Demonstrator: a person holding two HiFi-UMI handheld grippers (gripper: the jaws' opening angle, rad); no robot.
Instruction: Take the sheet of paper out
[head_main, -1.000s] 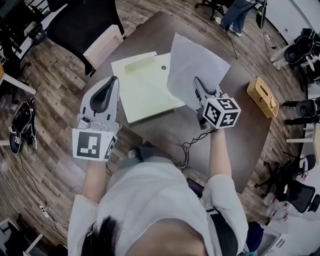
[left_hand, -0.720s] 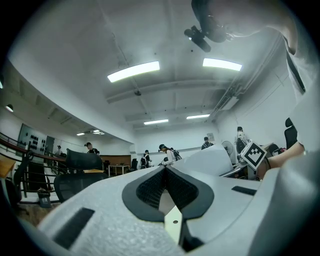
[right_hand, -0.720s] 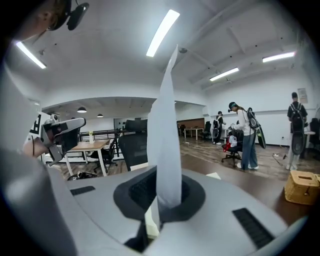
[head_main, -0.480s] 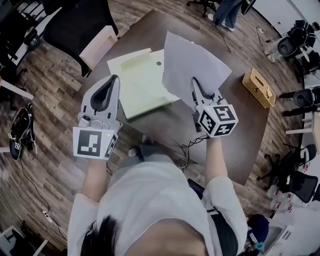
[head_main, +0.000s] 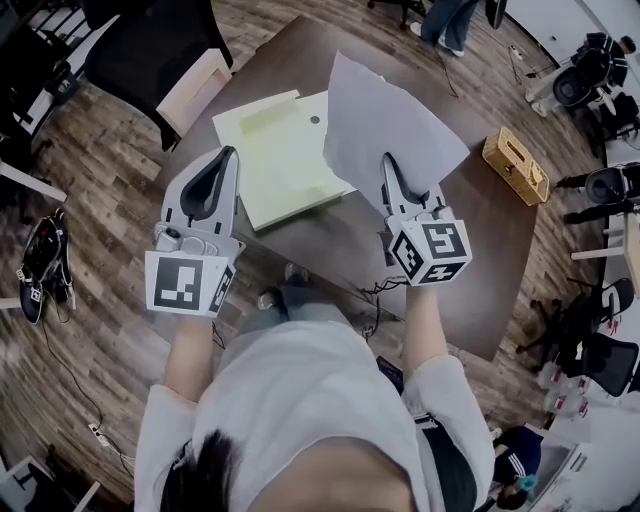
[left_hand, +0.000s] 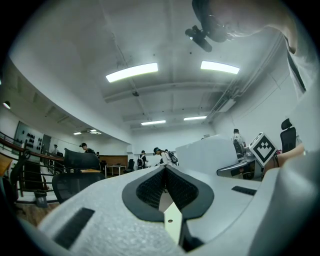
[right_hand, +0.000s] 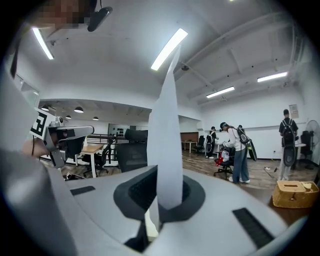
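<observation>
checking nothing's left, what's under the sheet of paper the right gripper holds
Below the sheet of paper, pinched by the right gripper, show the yellow folder and brown table. The sheet hides the folder's right edge and tabletop behind it.

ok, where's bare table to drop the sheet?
Widest bare patch: table between the right claw and the basket, on the right. Another at the far end, beyond the folder. The near strip carries a cable. Folder and the held sheet crowd the middle and left.
</observation>
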